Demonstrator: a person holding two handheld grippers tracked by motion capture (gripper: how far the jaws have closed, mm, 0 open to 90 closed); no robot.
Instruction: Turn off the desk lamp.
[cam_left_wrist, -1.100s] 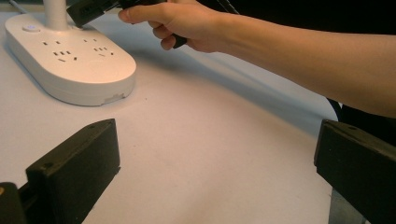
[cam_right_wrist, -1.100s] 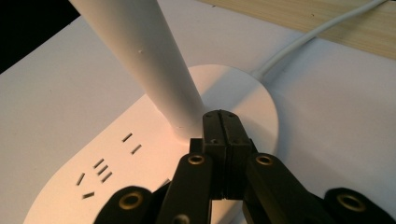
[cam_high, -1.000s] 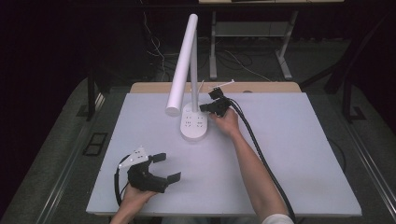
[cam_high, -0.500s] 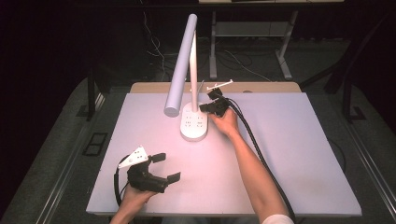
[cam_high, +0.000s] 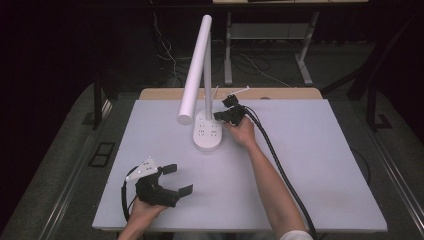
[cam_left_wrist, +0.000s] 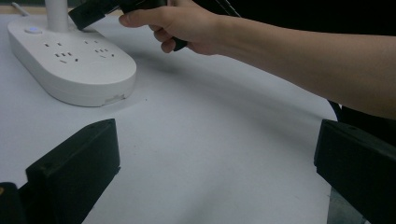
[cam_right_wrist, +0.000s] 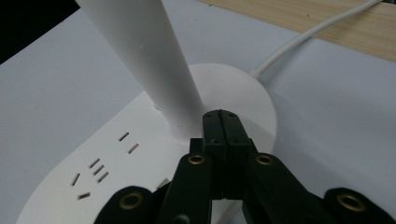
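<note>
Since a second ago the lamp's tube head (cam_high: 195, 70) has swung slightly toward your left, while both hands stayed put. Your right hand-held gripper (cam_right_wrist: 223, 122) is closed on nothing, its tips at the foot of the lamp post on the white base (cam_high: 207, 134), at the counter's (cam_high: 310, 165) far middle. Your left hand-held gripper (cam_high: 172, 179) sits open near the front edge. Judging by this, adjusting is underway, with plenty of bare room on either side.
</note>
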